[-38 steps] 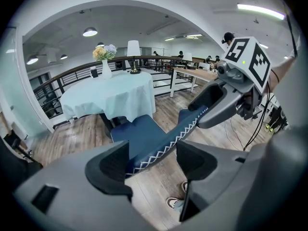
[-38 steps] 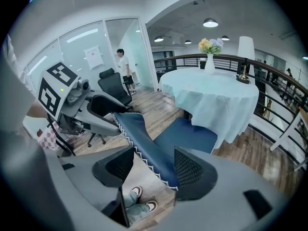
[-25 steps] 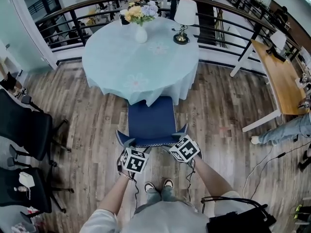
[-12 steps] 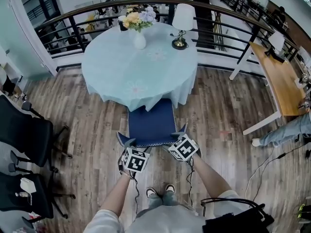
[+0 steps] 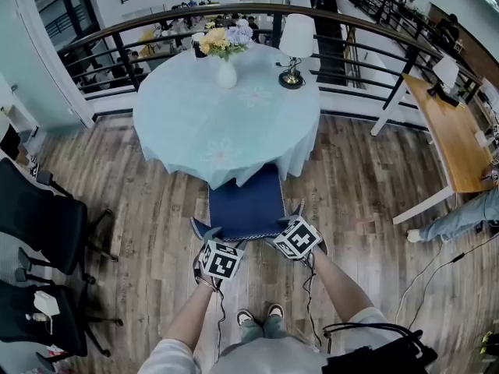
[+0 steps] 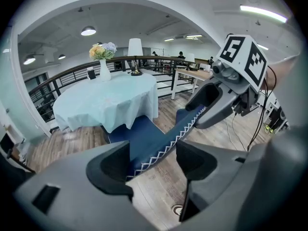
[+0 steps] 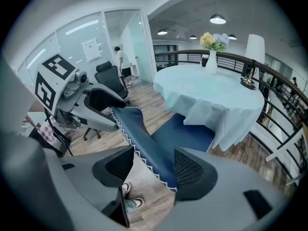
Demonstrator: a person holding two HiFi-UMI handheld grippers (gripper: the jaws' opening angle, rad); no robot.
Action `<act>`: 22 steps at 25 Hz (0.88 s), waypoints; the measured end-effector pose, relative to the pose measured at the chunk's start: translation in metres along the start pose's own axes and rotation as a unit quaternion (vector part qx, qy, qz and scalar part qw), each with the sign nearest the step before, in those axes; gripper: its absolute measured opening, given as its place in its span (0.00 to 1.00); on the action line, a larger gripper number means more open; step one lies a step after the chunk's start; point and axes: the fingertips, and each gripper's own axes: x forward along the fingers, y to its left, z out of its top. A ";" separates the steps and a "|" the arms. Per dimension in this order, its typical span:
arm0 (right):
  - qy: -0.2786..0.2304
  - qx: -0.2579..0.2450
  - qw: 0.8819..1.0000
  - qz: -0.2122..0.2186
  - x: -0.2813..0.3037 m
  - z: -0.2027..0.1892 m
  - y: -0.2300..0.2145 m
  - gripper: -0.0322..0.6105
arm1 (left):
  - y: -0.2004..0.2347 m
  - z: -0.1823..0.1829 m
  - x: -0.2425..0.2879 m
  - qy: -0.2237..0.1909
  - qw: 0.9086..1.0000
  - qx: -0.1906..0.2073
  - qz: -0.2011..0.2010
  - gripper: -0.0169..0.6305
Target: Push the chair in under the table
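A blue chair [image 5: 242,205] stands with the front of its seat under the hem of the round table's pale blue cloth [image 5: 226,115]. Its backrest top, edged in white zigzag stitching [image 6: 166,141], runs between both pairs of jaws. My left gripper [image 5: 209,234] straddles the backrest's left end; its jaws stand open around the edge [image 6: 154,153]. My right gripper [image 5: 290,223] straddles the right end, also open [image 7: 154,162], with the backrest [image 7: 144,138] lying against one jaw. Each gripper shows in the other's view: the right [image 6: 231,90], the left [image 7: 91,105].
A vase of flowers [image 5: 226,61] and a lamp [image 5: 295,45] stand on the table. Behind it runs a curved railing [image 5: 351,22]. Black office chairs [image 5: 39,216] are at the left. A wooden desk [image 5: 452,131], a person's leg [image 5: 460,216] and a floor cable [image 5: 437,263] are at the right.
The chair has slid a little toward the table, so less of the seat shows outside the cloth. Both grippers have followed with the backrest between their jaws.
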 end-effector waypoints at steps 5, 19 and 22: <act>0.004 -0.002 1.000 0.001 0.000 0.001 -0.002 0.47 | 0.000 0.001 0.002 -0.001 1.000 0.003 0.000 0.50; 0.006 0.000 1.000 -0.005 0.003 -0.002 -0.001 0.47 | 0.000 -0.003 0.005 0.022 1.000 -0.002 -0.022 0.50; -0.002 -0.003 1.000 -0.012 0.002 -0.003 0.002 0.47 | 0.000 -0.004 0.005 0.023 0.999 0.000 -0.023 0.49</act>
